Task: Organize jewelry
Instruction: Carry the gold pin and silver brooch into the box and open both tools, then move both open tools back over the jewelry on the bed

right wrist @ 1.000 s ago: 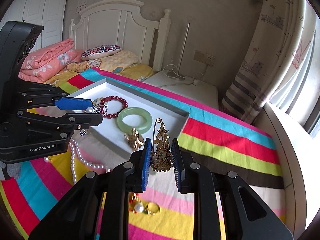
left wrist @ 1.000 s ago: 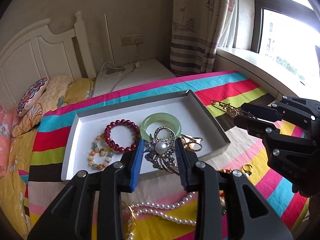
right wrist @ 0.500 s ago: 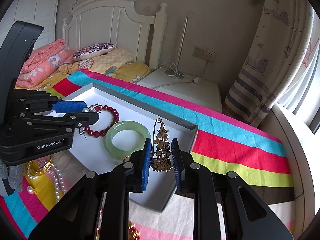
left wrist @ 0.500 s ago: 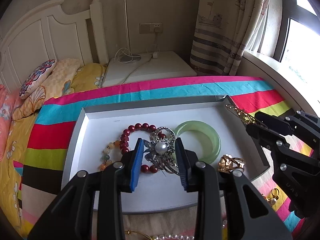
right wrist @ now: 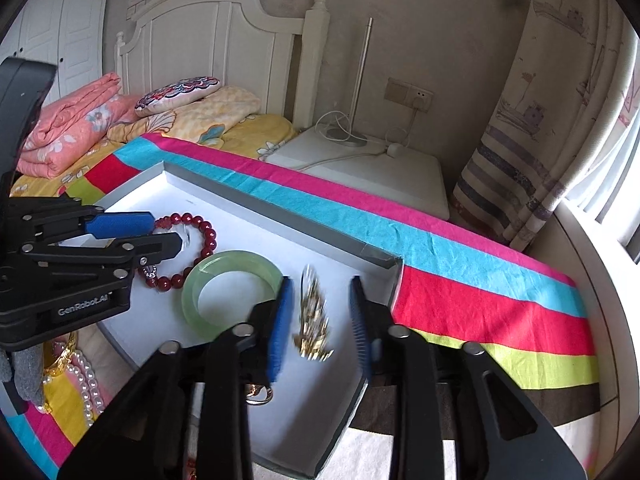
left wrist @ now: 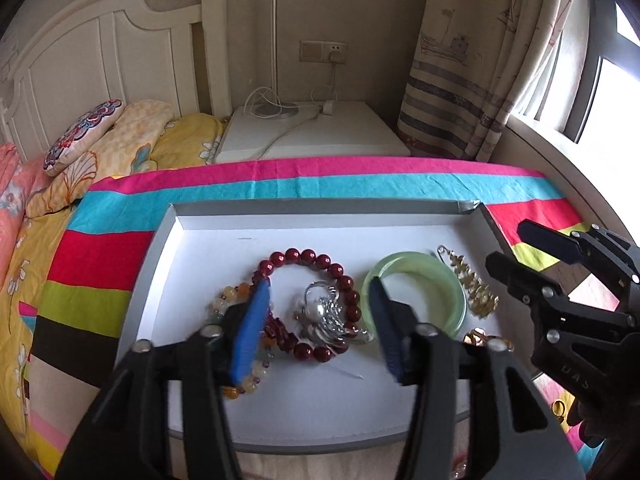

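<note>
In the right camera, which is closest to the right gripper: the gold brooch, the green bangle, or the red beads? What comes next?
From the right gripper:
1. Gold brooch, between its open fingers, in the tray.
2. Green bangle, just left.
3. Red beads, farther left, by the left gripper.

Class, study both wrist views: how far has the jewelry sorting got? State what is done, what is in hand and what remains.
Done: the dark red bead bracelet, pale green jade bangle, silver pearl brooch and gold filigree brooch lie in the white shallow tray. In hand: nothing; the left gripper and right gripper are both open above the tray. Left: the white pearl necklace lies outside on the striped cloth.
</note>
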`<state>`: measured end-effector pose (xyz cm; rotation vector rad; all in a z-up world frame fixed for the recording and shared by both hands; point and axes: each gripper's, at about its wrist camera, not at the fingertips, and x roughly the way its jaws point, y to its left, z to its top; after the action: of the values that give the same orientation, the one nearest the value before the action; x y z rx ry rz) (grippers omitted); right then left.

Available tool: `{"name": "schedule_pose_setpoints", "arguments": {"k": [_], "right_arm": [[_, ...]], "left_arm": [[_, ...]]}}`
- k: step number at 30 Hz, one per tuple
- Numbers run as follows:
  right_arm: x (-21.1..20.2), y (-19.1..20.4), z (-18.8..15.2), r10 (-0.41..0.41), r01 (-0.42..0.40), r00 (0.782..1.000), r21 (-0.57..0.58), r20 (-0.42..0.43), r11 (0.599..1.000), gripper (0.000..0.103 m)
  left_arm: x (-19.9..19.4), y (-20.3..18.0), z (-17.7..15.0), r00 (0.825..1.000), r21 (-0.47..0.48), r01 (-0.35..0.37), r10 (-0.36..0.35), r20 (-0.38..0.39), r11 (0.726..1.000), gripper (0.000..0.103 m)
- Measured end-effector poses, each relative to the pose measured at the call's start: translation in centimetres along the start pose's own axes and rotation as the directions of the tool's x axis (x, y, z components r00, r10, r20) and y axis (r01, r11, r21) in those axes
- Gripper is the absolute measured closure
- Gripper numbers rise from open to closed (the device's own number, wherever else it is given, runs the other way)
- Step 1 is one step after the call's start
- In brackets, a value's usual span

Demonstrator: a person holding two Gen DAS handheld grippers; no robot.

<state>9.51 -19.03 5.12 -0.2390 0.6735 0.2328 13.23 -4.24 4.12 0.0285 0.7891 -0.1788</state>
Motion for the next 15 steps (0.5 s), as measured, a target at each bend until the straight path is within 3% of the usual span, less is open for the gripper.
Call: {"name": "schedule_pose_setpoints", "arguments": {"k": [2,9,15], "right_arm": [[-0.2,-0.5,0.0,0.005,-0.006,1.000,0.018,0.008,1.000,0.057],[-2.4,-1.0,-0.7,0.020,-0.020,0.999,0.023,0.029,1.000,0.057],[-5.3,-1.1,-2.5,0.046,-0.047,0.998,0.010,0.041,0.999,0.057]], "left_arm": [[-0.6,0.1,-0.1,1.000,0.000,-0.008,0.008,0.013,1.000,0.038],[-3.6,1.2,-1.1,0.997,-0.006,-0.052,0.052,0.051,0.999,0.023],[-7.1,2.9,-4.0,0.992,-0.037,-0.104,0.107,0.069,0.994,0.014]]}}
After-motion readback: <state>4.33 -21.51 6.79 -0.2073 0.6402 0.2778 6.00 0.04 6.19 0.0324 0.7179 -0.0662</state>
